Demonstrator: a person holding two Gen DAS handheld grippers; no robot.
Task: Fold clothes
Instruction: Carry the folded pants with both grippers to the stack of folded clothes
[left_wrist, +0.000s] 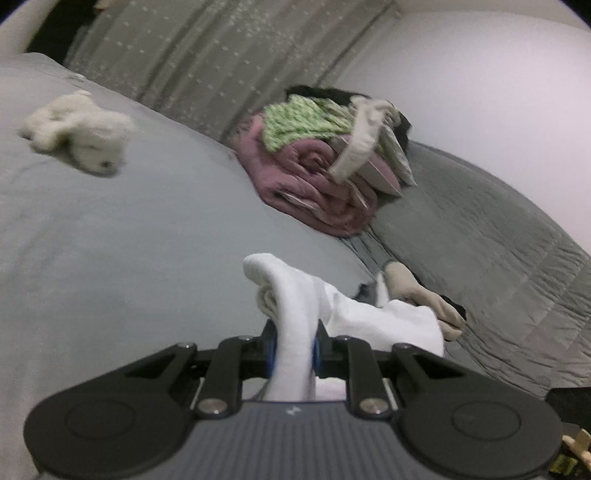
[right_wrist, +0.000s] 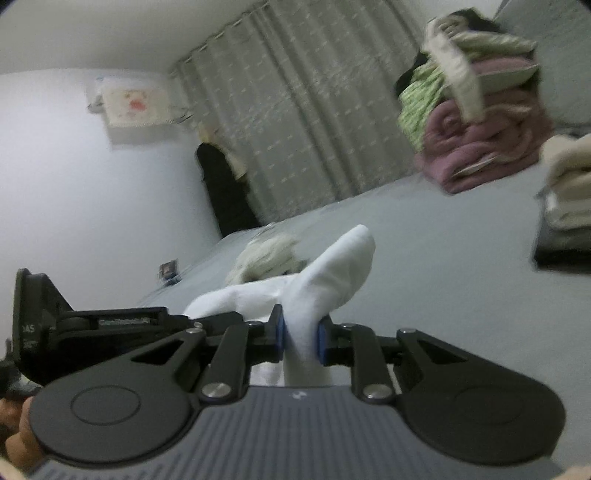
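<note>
Both views are blurred, so fabric textures and small details are hard to make out. In the left wrist view the lower end of the white sock (left_wrist: 291, 314) is hidden behind the gripper body, and a beige garment (left_wrist: 424, 295) at 3 o'clock of it is partly covered by white fabric. The right wrist view cuts off a stack of folded towels (right_wrist: 569, 177) at its right edge.

The left gripper (left_wrist: 293, 349) stands narrow, its blue pads pinching the white sock. The right gripper (right_wrist: 301, 338) is likewise narrow and clamped on white sock fabric (right_wrist: 325, 280); whether it is the same sock cannot be told.

In the left view the sock's long axis runs from the jaws up toward 11 o'clock, its rounded end curling over the grey bed (left_wrist: 110, 240). In the right view it points toward 1 o'clock. A pile of clothes (left_wrist: 325, 158) lies beyond at 12 o'clock, a plush toy (left_wrist: 79, 133) at 10 o'clock.
</note>
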